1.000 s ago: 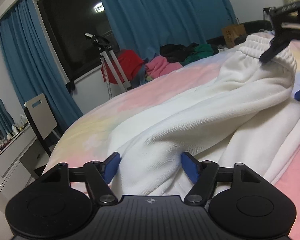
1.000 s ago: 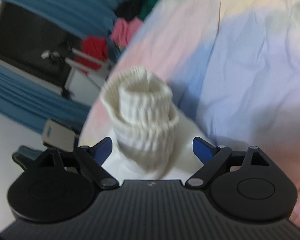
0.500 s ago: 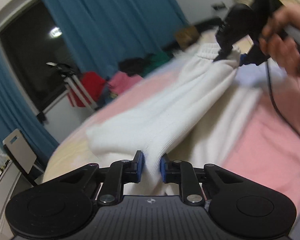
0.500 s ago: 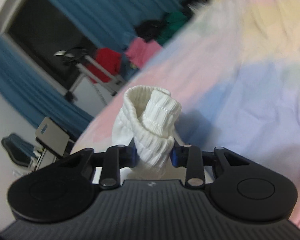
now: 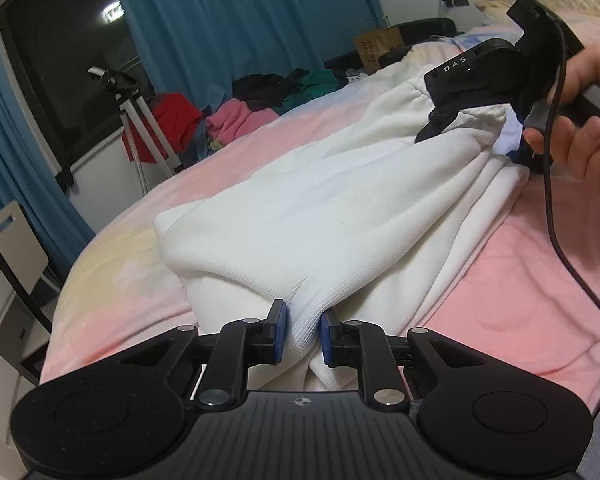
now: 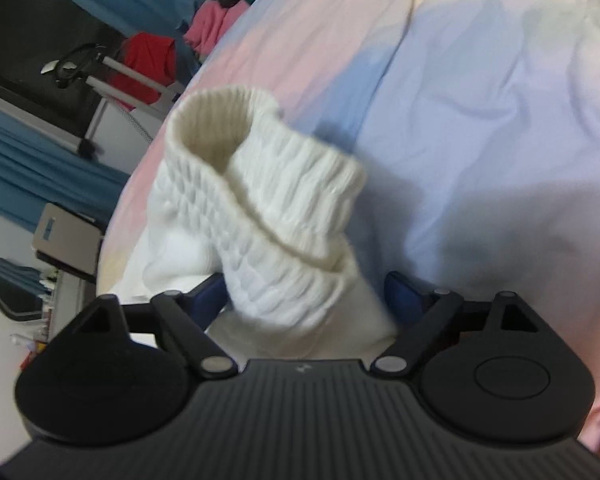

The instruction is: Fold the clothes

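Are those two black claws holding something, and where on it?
The left gripper pinches a fold of the white garment. The right gripper looks open around its ribbed cuff.

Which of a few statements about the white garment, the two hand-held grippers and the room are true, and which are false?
1. The left hand-held gripper is shut on a fold of the white garment. True.
2. The garment lies on a bare wooden floor. False: it lies on a pastel pink, yellow and blue bedcover.
3. The curtains by the window are blue. True.
4. The right hand-held gripper is pinched tightly shut. False: its pads stand wide apart, with the garment's ribbed cuff between them.
5. A pile of coloured clothes sits beyond the far edge of the bed. True.
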{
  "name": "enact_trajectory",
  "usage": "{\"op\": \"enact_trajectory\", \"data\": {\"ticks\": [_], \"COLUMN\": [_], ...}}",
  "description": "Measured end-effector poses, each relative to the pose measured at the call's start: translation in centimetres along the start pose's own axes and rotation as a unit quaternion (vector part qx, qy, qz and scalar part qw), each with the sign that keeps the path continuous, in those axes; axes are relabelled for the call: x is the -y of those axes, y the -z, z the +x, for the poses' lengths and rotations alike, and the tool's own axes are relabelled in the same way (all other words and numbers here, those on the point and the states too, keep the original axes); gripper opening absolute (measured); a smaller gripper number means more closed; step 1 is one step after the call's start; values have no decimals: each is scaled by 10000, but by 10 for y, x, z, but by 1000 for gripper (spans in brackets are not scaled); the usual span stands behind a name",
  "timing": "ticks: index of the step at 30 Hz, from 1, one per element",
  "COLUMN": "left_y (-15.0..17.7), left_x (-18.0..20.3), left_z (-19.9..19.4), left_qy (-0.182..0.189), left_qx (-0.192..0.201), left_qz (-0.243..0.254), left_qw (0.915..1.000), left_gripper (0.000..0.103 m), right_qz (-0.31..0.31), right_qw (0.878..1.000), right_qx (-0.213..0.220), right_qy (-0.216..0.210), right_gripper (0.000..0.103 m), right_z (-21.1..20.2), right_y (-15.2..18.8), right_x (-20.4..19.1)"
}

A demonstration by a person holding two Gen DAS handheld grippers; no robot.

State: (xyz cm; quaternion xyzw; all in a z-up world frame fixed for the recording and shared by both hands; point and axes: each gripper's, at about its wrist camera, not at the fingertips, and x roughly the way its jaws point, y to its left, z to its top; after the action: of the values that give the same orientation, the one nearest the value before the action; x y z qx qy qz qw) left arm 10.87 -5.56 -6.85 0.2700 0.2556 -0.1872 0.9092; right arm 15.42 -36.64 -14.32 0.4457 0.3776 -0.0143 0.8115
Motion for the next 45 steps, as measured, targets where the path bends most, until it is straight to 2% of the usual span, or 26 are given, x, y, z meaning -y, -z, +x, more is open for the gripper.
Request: {"op": "enact_trajectory", "data": {"ticks": [2, 6, 7, 9, 13, 15, 16, 17, 20, 22, 25, 26, 28, 31, 32, 33, 34, 38, 42, 44, 45], "left_y": [-2, -4, -5, -6, -7, -8, -9, -10, -11, -9, 0, 6, 18, 32, 37, 40, 41, 47, 53, 58, 62], "left_x": [-3, -8, -10, -13, -11, -11, -16, -20, -43, -67, -103, -109, -122, -127, -127, -128, -128, -129, -125, -129, -132], "left_z": [2, 4, 5, 5, 1, -2, -4, -6, -20, -26, -24, -15, 3, 37, 45, 48, 48, 47, 49, 50, 50], "left_qy": [-5, -61, -45, -13, 54, 112, 204, 296, 681, 884, 1084, 1024, 897, 1071, 1198, 1267, 1294, 1351, 1405, 1378, 1381], "left_qx": [-5, -18, -20, -25, 6, -6, -24, -42, 118, 324, 473, 369, 157, -449, -541, -541, -524, -562, -615, -637, -663], "left_qz": [-68, -174, -229, -341, -341, -358, -486, -615, -1282, -2017, -3267, -3601, -4251, -4850, -5044, -5169, -5253, -5276, -5411, -5554, -5663], "left_qw": [10000, 9998, 9997, 9994, 9994, 9993, 9986, 9977, 9893, 9749, 9377, 9266, 9006, 8668, 8534, 8449, 8394, 8368, 8268, 8176, 8098], "left_gripper": [19, 21, 21, 22, 28, 39, 43, 51, 72, 82, 91, 95, 95, 92, 92, 93, 93, 93, 92, 91, 90], "right_qz": [-312, -807, -893, -1051, -1168, -1173, -1136, -1131, -1147, -1115, -1126, -1178, -1252, -1253, -1251, -1249, -1247, -1372, -2217, -2632, -2951], "right_qw": [9995, 9940, 9930, 9918, 9925, 9919, 9920, 9918, 9905, 9904, 9896, 9887, 9874, 9873, 9873, 9873, 9874, 9849, 9634, 9491, 9362], "right_qx": [90, 486, 512, 509, 265, 351, 416, 499, 709, 778, 871, 900, 935, 943, 941, 939, 936, 1001, 1395, 1587, 1747], "right_qy": [-16, -561, -579, -520, 241, 351, 351, 329, 270, 246, 225, 237, 259, 264, 267, 270, 273, 339, 575, 690, 773], "right_gripper": [89, 85, 83, 79, 65, 54, 47, 43, 39, 38, 37, 37, 37, 37, 37, 37, 37, 37, 38, 38, 38], "right_z": [-4, -32, -33, -32, -10, -12, -16, -20, -29, -31, -30, -28, -27, -26, -26, -25, -25, -27, -36, -41, -42], "right_y": [2, 8, 9, 10, 17, 20, 21, 22, 24, 23, 18, 17, 18, 18, 18, 18, 19, 23, 43, 53, 63], "right_x": [-13, -32, -34, -37, -34, -33, -34, -36, -40, -40, -42, -44, -46, -45, -45, -44, -44, -49, -72, -84, -93]}}
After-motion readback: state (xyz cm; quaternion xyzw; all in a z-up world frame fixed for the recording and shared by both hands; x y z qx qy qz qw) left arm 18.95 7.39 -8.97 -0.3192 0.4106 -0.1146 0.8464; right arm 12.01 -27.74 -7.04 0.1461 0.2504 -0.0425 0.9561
